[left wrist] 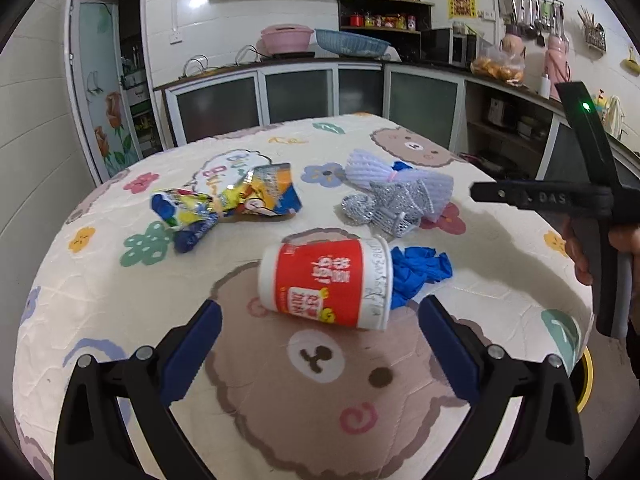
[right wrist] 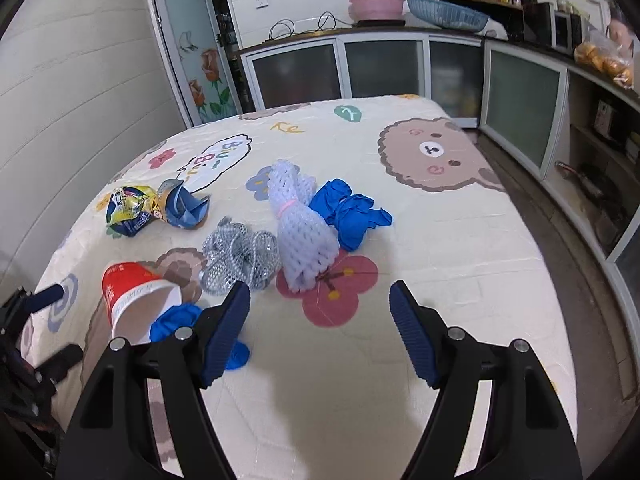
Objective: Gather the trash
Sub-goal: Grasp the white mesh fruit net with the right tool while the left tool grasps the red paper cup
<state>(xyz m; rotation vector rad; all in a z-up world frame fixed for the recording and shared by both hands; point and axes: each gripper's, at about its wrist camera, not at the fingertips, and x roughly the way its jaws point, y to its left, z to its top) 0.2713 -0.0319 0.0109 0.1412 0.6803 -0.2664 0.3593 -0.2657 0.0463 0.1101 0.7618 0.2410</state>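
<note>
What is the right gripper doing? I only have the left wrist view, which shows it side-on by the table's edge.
Observer: The right gripper is open, nothing between its jaws, above the tablecloth.
Operator: Is there more blue behind the net?
Observer: Yes, a whole crumpled blue glove lies against the net.
Operator: Anything inside the cup?
Observer: The cup lies on its side. What shows of its inside looks bare, and a second glove sits at its mouth.
</note>
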